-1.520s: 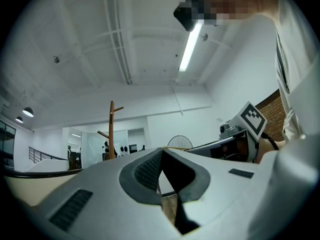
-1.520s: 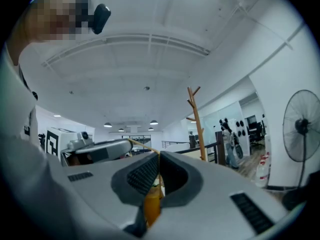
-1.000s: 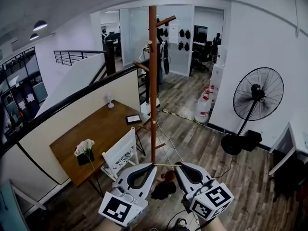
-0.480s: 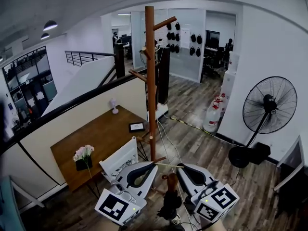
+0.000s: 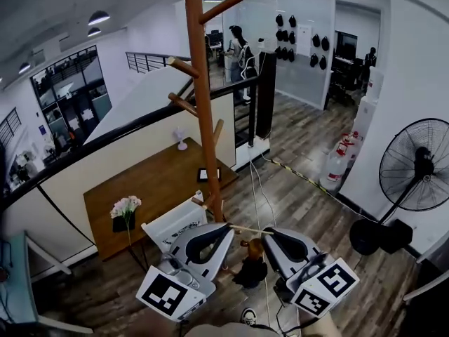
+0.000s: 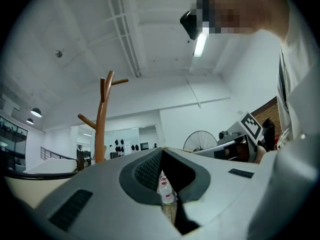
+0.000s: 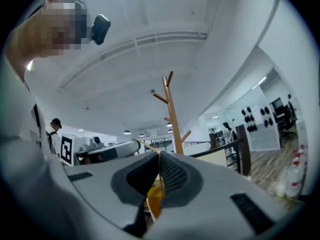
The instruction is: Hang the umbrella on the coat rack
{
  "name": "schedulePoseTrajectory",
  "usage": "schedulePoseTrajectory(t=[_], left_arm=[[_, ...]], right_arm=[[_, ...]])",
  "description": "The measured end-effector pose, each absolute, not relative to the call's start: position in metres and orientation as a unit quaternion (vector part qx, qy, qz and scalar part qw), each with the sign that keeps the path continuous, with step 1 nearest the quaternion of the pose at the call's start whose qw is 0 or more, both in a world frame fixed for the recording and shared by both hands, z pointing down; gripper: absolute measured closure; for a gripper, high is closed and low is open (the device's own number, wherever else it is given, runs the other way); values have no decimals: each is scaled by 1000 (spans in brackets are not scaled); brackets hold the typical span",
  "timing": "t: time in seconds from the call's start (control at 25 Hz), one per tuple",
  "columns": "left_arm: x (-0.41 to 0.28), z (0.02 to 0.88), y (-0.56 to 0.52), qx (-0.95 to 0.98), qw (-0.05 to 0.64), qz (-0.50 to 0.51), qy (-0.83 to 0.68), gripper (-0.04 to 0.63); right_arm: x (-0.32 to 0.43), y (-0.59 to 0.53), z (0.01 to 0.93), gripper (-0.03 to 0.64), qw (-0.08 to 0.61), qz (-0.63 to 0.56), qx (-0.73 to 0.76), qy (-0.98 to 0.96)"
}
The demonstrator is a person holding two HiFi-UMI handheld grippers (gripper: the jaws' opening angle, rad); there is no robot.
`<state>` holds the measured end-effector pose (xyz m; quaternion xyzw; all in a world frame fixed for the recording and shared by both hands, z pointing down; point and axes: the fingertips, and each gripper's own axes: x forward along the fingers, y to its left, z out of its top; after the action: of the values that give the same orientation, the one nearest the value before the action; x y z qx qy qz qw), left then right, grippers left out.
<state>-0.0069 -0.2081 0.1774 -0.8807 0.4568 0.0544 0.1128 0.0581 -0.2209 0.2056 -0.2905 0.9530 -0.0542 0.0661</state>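
Note:
The wooden coat rack stands just beyond my grippers, its pegs high up; it also shows as the coat rack and coat rack. A thin tan cord is stretched level between my left gripper and right gripper. Below it hangs the dark folded umbrella with a brown top. Both grippers are shut on the cord's ends. In the right gripper view the cord runs from my right gripper toward the left one, with an orange piece low between the jaws. The left gripper points slightly upward.
A wooden table with a flower pot and a white chair stand left of the rack. A floor fan and water bottles are at the right. A railing runs behind the table. A person stands far back.
Both grippers have travelled forward with the umbrella hanging between them. The coat rack has come closer and now stands larger and further left in the head view.

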Motion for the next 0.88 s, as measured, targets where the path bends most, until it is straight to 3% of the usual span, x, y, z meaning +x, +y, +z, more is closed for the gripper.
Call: schedulePoseTrajectory(t=[0.88], left_arm=[[26,208,-282,-847,83,17,525,594]], right_arm=[[86,-312,233,607,49,-88,-220,970]])
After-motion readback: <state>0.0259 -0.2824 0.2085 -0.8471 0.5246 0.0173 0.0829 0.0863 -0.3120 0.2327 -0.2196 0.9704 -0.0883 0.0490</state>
